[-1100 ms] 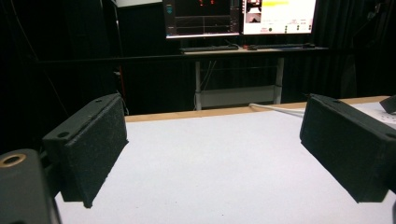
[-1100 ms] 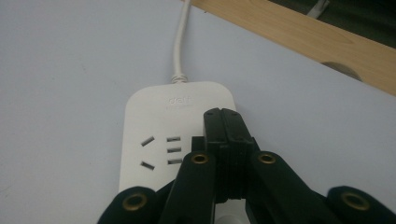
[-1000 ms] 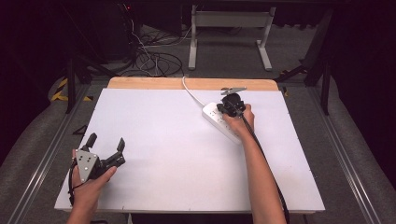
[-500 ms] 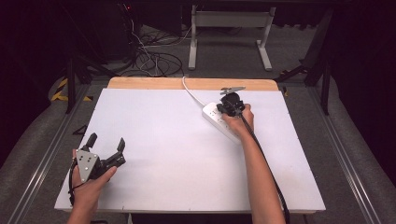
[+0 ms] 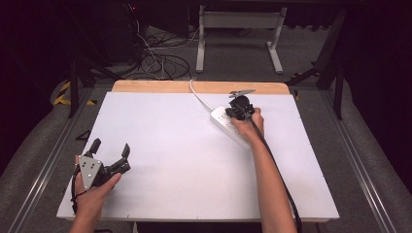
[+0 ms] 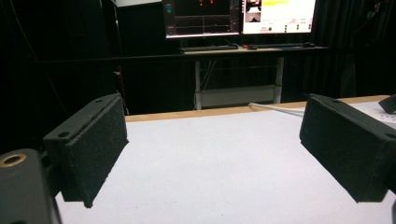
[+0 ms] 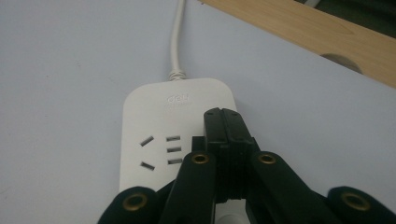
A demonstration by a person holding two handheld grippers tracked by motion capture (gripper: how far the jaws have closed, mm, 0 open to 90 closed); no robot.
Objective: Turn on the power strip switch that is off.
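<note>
Right gripper view: right hand-held gripper [image 7: 225, 122] closed over power strip [image 7: 159, 135], seemingly touching; left hand-held gripper [image 6: 215, 154] open.

Table [image 5: 194, 145]: white top lying bare across the middle, a wood strip [image 5: 160, 86] running along the far edge.
Strip [image 5: 224, 121]: white, lying slantwise right of centre, its cord [image 5: 199, 95] trailing off over the far edge.
Right gripper [image 5: 239, 108]: sitting down on the strip, the hand [image 5: 251, 124] resting behind it.
Left gripper [image 5: 111, 148]: lying near the front left corner, jaws standing wide apart over bare table.
Floor: cables [image 5: 155, 58] lying coiled behind the table, beside a grey stand [image 5: 238, 34].
</note>
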